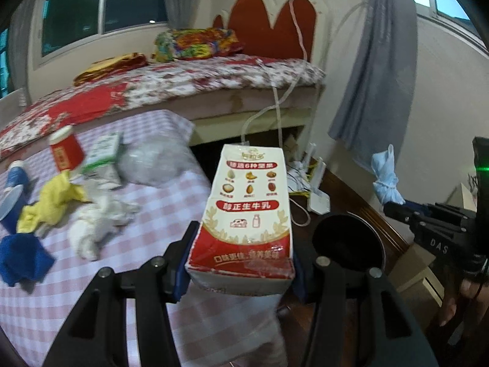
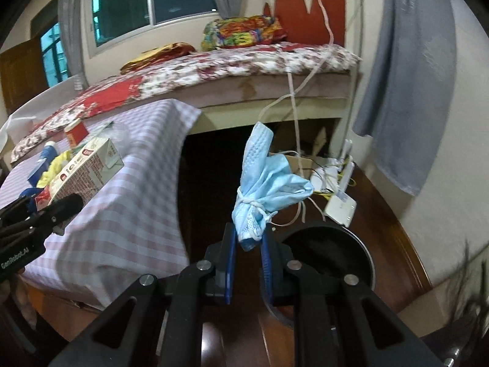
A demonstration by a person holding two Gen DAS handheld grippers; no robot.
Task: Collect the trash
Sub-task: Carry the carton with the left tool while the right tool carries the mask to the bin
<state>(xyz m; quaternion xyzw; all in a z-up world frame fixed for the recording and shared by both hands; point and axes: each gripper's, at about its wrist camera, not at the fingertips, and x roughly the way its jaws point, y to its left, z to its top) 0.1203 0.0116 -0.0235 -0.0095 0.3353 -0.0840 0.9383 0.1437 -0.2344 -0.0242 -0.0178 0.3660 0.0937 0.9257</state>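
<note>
Indoors, checked tablecloth (image 1: pixel 159 211) by bed (image 1: pixel 195 76), jaws clamped on milk carton (image 1: pixel 247 214), face mask (image 2: pixel 262 183).

Surface (image 1: pixel 159 211) w/ pink-white checked cloth, beside the bed (image 1: pixel 214 73). On it, left to right approx: blue cloth (image 1: pixel 18 260) at near-left edge, blue-white cup (image 1: pixel 13 189), crumpled yellow wrapper (image 1: pixel 52 202), red cup w/ white lid (image 1: pixel 65 150), green-white small carton (image 1: pixel 104 153), white crumpled tissue (image 1: pixel 97 223), clear plastic bag (image 1: pixel 152 159). Bed has floral red-white cover; folded yellow-red cloth (image 1: pixel 113 64) & multicolour bundle (image 1: pixel 195 42) lie on it. Dark wood floor (image 2: pixel 406 244) carries black round bin (image 2: pixel 330 253), white router (image 2: pixel 340 206) w/ cables.
</note>
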